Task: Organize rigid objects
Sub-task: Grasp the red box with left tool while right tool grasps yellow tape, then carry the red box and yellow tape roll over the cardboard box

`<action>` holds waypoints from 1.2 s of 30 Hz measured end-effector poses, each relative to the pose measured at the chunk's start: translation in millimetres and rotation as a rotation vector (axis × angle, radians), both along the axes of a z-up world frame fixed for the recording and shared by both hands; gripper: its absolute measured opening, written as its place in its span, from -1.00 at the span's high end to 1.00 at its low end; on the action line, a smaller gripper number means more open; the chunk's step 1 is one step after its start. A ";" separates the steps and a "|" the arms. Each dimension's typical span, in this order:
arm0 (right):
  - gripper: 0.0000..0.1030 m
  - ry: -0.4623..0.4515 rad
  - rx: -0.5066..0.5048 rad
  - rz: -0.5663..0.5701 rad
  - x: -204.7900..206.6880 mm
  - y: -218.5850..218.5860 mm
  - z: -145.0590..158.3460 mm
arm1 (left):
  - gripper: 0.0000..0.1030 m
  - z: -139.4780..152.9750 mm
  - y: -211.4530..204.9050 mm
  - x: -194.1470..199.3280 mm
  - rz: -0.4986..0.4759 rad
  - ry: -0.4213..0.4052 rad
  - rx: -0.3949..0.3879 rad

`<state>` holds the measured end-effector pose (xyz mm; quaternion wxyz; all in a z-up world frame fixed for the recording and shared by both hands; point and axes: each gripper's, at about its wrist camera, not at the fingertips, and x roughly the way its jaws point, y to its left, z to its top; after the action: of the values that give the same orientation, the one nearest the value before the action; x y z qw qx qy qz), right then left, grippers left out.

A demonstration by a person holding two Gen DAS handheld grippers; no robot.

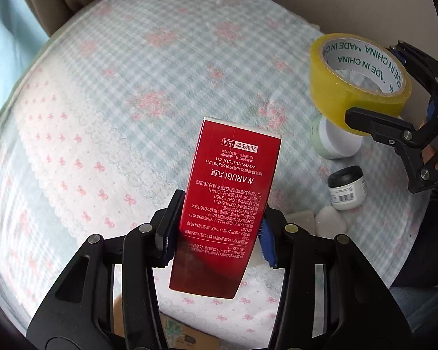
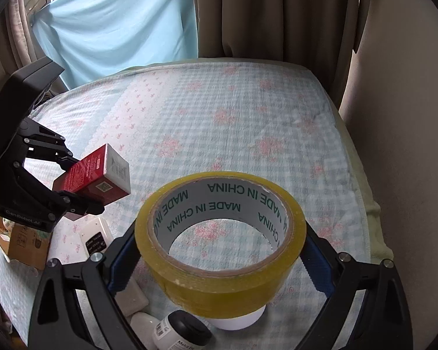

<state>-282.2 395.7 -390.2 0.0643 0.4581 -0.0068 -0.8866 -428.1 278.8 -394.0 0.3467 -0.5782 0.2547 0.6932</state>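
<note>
My left gripper (image 1: 217, 230) is shut on a tall red carton (image 1: 227, 201) printed with white text, lifted above the cloth. From the right wrist view the same red carton (image 2: 97, 176) hangs at the left in the left gripper (image 2: 81, 183). My right gripper (image 2: 219, 250) is shut on a wide roll of yellow tape (image 2: 219, 250), its blue pads pressing both sides. The left wrist view shows the tape roll (image 1: 359, 83) held up at the right by the right gripper (image 1: 373, 93).
A checked cloth (image 1: 160, 73) with pink flowers covers the surface. Below the tape lie a white and green jar (image 1: 334, 143), a small black-capped bottle (image 1: 347, 188) and pale soap bars (image 1: 318, 220). A cardboard box (image 2: 20, 236) sits at the left. Curtains (image 2: 277, 14) hang behind.
</note>
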 end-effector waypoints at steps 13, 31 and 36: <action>-0.85 -0.034 -0.084 0.030 34.0 -57.4 101.2 | 0.18 115.7 -141.0 123.5 0.320 0.069 0.069; -0.85 -0.059 -0.111 0.154 75.2 -242.5 160.5 | 0.18 153.6 -387.5 188.8 0.608 0.088 0.078; -0.85 -0.108 -0.133 0.126 75.3 -295.4 152.6 | 0.18 133.6 -437.5 185.9 0.607 0.069 0.062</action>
<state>-206.9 100.3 -237.7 0.1497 0.4993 -0.0401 -0.8524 -242.1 -158.7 -260.4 0.1325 -0.5930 0.0608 0.7919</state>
